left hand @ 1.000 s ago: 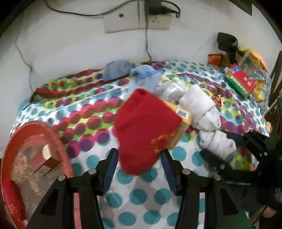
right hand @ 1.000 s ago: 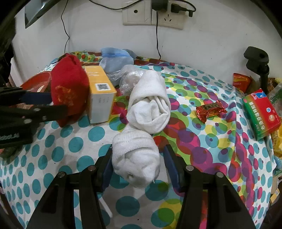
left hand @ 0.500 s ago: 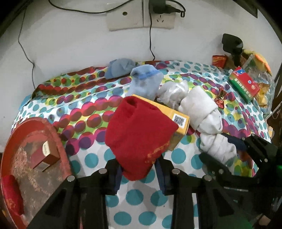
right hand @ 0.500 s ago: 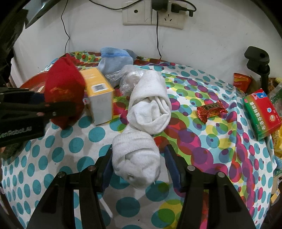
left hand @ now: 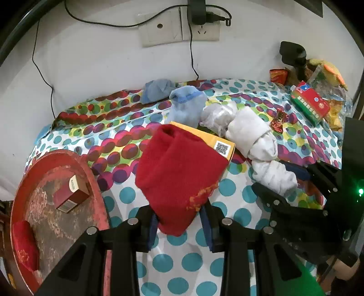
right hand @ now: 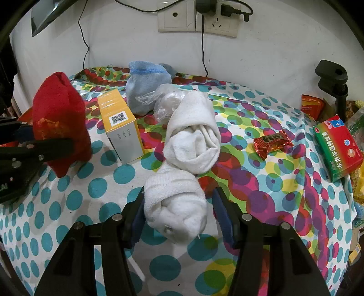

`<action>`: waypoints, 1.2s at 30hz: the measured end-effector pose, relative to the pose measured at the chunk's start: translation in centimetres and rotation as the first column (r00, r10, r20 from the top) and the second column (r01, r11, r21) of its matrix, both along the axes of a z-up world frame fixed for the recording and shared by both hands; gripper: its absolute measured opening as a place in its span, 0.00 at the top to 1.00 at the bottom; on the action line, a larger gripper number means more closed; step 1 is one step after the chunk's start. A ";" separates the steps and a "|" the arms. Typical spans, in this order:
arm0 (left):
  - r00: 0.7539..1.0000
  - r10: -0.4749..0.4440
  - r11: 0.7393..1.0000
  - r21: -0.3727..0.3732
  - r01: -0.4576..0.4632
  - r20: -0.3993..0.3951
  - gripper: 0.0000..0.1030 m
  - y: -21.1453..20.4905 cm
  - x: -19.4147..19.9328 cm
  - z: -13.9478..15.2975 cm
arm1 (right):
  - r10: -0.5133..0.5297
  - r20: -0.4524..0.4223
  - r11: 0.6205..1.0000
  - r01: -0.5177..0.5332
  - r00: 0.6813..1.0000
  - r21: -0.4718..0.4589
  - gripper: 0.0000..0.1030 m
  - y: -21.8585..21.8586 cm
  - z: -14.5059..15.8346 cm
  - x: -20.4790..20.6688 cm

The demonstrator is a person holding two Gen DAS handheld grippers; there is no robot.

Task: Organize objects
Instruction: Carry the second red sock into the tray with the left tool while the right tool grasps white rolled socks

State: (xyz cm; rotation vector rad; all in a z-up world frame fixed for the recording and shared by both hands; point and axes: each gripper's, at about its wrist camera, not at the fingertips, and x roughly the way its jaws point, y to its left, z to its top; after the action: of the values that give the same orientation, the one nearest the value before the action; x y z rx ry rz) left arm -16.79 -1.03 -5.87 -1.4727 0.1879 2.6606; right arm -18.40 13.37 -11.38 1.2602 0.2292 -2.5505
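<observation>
My left gripper (left hand: 179, 224) is shut on a red rolled sock (left hand: 179, 173) and holds it above the dotted cloth; the sock also shows in the right wrist view (right hand: 59, 123). My right gripper (right hand: 177, 214) is open, its jaws on either side of a white rolled sock (right hand: 175, 205) that lies on the cloth; the left jaw touches it, the right stands apart. A second white sock (right hand: 193, 134) lies just behind it. A yellow box (right hand: 120, 125) stands between the red and white socks. A red tray (left hand: 45, 216) sits at the left.
The tray holds a small maroon box (left hand: 70, 193) and a red sock (left hand: 22, 246). Blue socks (right hand: 145, 86), a plastic bag (right hand: 168, 102), a red candy (right hand: 271, 142), a red-green box (right hand: 336, 148) and snack packets (left hand: 329, 100) lie around. The wall with sockets (right hand: 198, 16) is behind.
My left gripper closed on the red sock and lifted it off the yellow box, toward the left. My right gripper stayed around the white sock.
</observation>
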 end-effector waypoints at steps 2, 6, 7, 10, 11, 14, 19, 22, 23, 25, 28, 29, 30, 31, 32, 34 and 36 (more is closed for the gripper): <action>1.000 0.003 1.000 -0.005 -0.003 0.002 0.68 -0.2 0.2 0.1 | -0.001 0.000 1.000 0.001 1.000 0.000 0.48 0.0 0.0 0.0; 1.000 0.010 1.000 -0.002 -0.010 0.004 0.68 -0.8 0.6 0.3 | -0.002 0.000 1.000 0.002 1.000 0.001 0.48 0.0 0.0 0.0; 1.000 0.014 1.000 -0.008 -0.014 0.003 0.68 -1.1 0.7 0.5 | -0.001 0.000 1.000 0.001 1.000 0.000 0.48 0.0 0.0 0.0; 1.000 0.020 1.000 -0.014 -0.020 0.000 0.68 -1.7 1.0 0.8 | -0.002 0.000 1.000 0.002 1.000 0.000 0.48 0.0 0.0 0.0; 1.000 0.026 1.000 -0.012 -0.026 -0.003 0.68 -2.0 1.1 1.0 | -0.002 0.000 1.000 0.002 1.000 0.000 0.48 0.0 0.0 0.0; 0.999 0.036 0.999 -0.010 -0.036 -0.008 0.68 -2.9 1.4 1.6 | -0.003 0.000 1.000 0.003 1.000 0.000 0.47 0.0 0.0 0.0; 0.998 0.055 0.998 -0.021 -0.055 -0.019 0.68 -4.3 1.9 2.3 | -0.006 0.000 1.000 0.006 1.000 0.000 0.47 0.0 0.0 0.0; 0.997 0.070 0.997 -0.032 -0.070 -0.016 0.68 -5.0 2.3 2.7 | -0.007 0.000 1.000 0.007 1.000 0.000 0.46 0.0 0.0 0.0; 0.997 0.074 0.997 -0.030 -0.075 -0.016 0.68 -5.3 2.5 2.8 | -0.008 0.000 1.000 0.008 1.000 0.002 0.46 0.0 0.0 0.0; 0.997 0.077 0.997 -0.009 -0.077 -0.017 0.68 -6.0 2.9 3.3 | -0.009 -0.001 1.000 0.009 1.000 0.003 0.46 0.1 0.0 -0.1; 0.996 0.091 0.996 -0.014 -0.091 -0.023 0.68 -7.0 3.4 3.7 | -0.009 -0.001 1.000 0.009 1.000 0.003 0.45 0.0 0.0 -0.1; 0.995 0.095 0.995 -0.023 -0.096 -0.024 0.68 -7.3 3.6 3.7 | -0.009 -0.001 1.000 0.009 1.000 0.003 0.45 0.0 0.0 -0.1; 0.995 0.101 0.994 -0.031 -0.102 -0.026 0.68 -7.6 3.7 3.8 | -0.012 -0.001 1.000 0.012 1.000 0.003 0.45 0.0 0.0 -0.1; 0.993 0.111 0.993 -0.038 -0.112 -0.027 0.68 -8.2 3.8 3.9 | -0.012 -0.001 1.000 0.012 1.000 0.003 0.45 0.0 0.0 -0.1; 0.993 0.117 0.992 -0.041 -0.118 -0.026 0.68 -8.7 3.9 3.9 | -0.012 -0.001 1.000 0.012 1.000 0.003 0.45 0.0 0.0 -0.1; 0.990 0.142 0.988 -0.054 -0.143 -0.024 0.68 -9.9 3.9 3.9 | -0.013 -0.001 1.000 0.013 1.000 0.003 0.45 0.0 0.0 -0.1; 0.987 0.159 0.985 -0.063 -0.160 -0.021 0.68 -11.0 4.0 3.8 | -0.013 -0.001 1.000 0.013 1.000 0.003 0.45 0.0 0.0 -0.1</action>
State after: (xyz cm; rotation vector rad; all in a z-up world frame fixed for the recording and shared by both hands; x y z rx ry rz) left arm -12.82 -12.02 -2.08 -1.5484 0.1648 2.8177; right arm -18.49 13.40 -11.37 1.2657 0.2259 -2.5625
